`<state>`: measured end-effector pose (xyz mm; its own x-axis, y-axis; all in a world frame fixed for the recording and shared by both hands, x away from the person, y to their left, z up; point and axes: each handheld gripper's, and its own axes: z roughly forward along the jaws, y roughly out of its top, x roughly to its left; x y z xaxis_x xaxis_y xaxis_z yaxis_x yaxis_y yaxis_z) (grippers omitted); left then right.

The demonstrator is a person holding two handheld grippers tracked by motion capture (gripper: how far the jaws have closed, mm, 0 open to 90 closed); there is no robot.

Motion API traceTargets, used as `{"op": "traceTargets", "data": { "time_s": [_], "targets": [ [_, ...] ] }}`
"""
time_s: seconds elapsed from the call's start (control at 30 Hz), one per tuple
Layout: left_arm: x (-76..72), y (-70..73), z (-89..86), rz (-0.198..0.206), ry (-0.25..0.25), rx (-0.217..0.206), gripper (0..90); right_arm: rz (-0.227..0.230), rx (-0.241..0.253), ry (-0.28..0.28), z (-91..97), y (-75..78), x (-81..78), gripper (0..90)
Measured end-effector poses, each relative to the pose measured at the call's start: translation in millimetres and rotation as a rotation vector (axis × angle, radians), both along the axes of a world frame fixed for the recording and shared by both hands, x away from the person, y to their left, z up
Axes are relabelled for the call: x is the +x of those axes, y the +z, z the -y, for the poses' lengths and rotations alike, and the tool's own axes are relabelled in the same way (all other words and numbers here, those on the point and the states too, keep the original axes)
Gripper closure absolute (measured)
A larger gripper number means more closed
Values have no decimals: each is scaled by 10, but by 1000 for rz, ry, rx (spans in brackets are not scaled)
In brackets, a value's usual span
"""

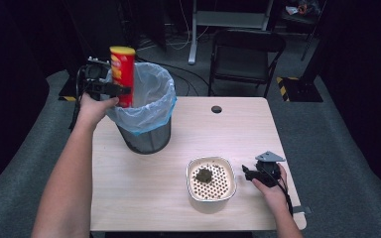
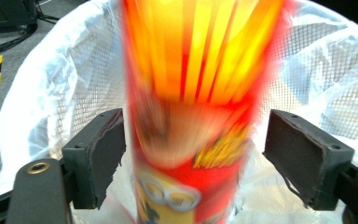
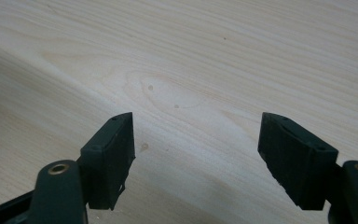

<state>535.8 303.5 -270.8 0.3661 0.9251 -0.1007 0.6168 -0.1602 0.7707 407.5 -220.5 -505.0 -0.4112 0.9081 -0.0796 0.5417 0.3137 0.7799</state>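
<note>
A pale wood table [image 1: 178,198] is standing on grey carpet in a dark room, with a black folding chair [image 1: 245,54] and a grey metal stand [image 1: 228,22] behind it. A small round hole [image 1: 216,109] is sitting near the table's far edge. On the table's left part a black mesh bin [image 1: 146,136] lined with a clear bluish bag [image 1: 154,99] is standing. Nearer the front, a cream perforated bowl [image 1: 211,178] is holding a dark green lump [image 1: 204,174].

The can [image 1: 122,74] is a tall red tube with a yellow lid. In the left gripper view the can [image 2: 191,107] is showing yellow streaks on red, with a goggle-eyed cartoon figure printed low down; it is blurred.

The can is standing upright, its long axis vertical, lid up, its lower end dipping inside the bin's near-left rim.

The left gripper [image 1: 110,89] is sitting at the can's middle. The left gripper [image 2: 193,158] is released: the can is between its jaws, with a gap showing at each pad.

The right gripper [image 1: 250,175] is resting low over the table just right of the bowl, pointing towards it. The right gripper [image 3: 196,154] is standing open with nothing between its jaws, over bare wood.
</note>
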Motion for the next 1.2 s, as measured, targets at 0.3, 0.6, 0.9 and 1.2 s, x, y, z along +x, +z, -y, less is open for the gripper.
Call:
{"op": "traceTargets", "data": {
  "time_s": [0.3,0.6,0.9,1.2],
  "targets": [
    [-160,92,-39,30,-15,10,211,-2,8,-6,-6,6,-7,266],
    [-511,256,-13,60,-114,-2,292,-4,5,-7,1,16,-17,266],
    [-1035,180,31,89,-260,-35,334,0,11,-21,7,20,-16,266],
    [-1336,-196,6,87,-284,-47,333,1,2,-8,13,18,-15,266]
  ]
}}
